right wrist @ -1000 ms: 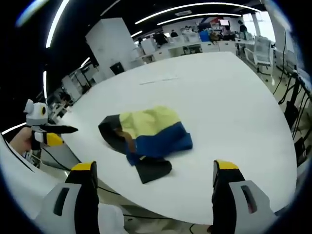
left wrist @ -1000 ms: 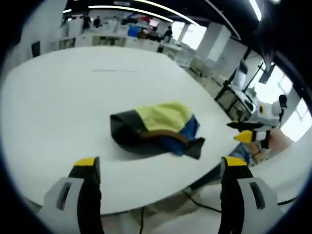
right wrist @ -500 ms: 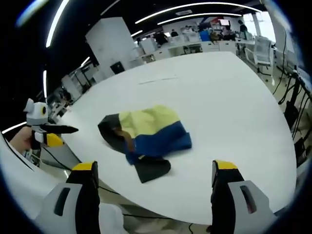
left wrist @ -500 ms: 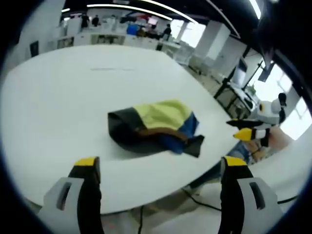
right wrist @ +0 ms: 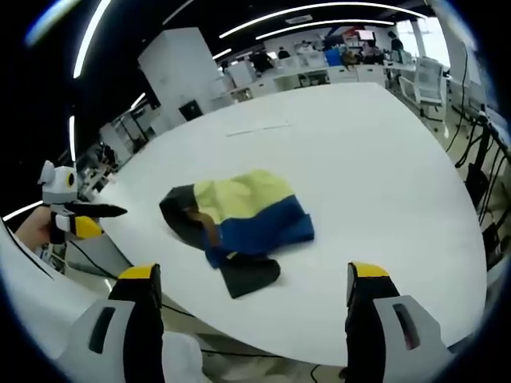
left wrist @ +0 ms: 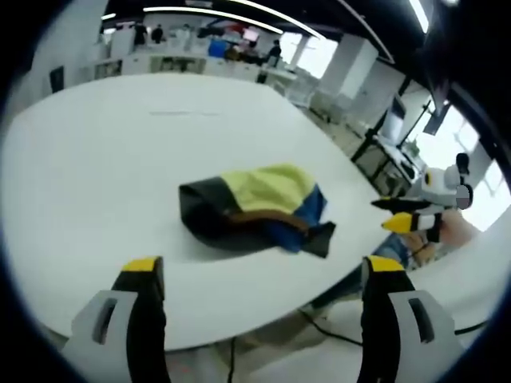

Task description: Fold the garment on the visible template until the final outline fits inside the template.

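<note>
crumpled yellow, blue and black fabric garment (left wrist: 254,209) on white table (left wrist: 96,159): likely soft, light | take hold at loose black flap | left gripper (left wrist: 255,275), right gripper (right wrist: 254,279): jaws wide, empty

Both tongs, left (left wrist: 259,275) and right (right wrist: 254,279), hang empty with jaws spread wide.

Grey jaws, yellow tips

No legible text, label, brand, number or sign found. Faint marks near the far edge of the tabletop (left wrist: 96,159) are too blurred to read.
</note>
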